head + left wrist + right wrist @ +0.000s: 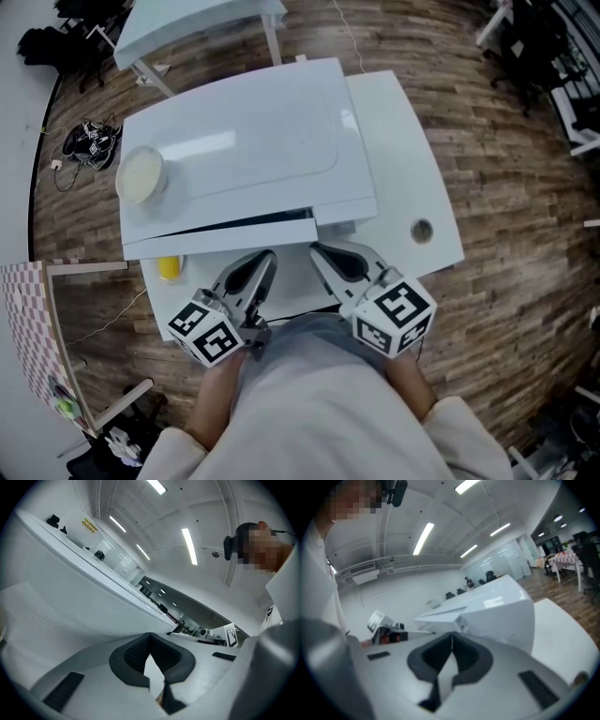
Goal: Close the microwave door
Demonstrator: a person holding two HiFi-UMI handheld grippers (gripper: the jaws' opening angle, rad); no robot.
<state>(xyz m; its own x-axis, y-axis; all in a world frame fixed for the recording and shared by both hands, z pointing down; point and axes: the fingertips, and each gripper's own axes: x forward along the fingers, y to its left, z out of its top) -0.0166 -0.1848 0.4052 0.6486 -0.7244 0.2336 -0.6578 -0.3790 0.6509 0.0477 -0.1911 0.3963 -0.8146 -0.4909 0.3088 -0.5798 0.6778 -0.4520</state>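
Torso: pale fabric filling the bottom edge, partly cut off by the frame.
Left gripper: ribbed dark pads pressing together, holding nothing.
Right gripper: jaws meeting at the tips, also empty.
Microwave: glossy white box sitting on white table, just beyond both grippers.
Door: facing the grippers, dark gap showing along it.
Yellow item: half hiding under the door, hard to identify.

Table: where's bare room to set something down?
Free: the table strip right of the microwave, around the hole, and the microwave top right of the round dish. Crowded: the front edge, with the yellow object, left tool and right tool.
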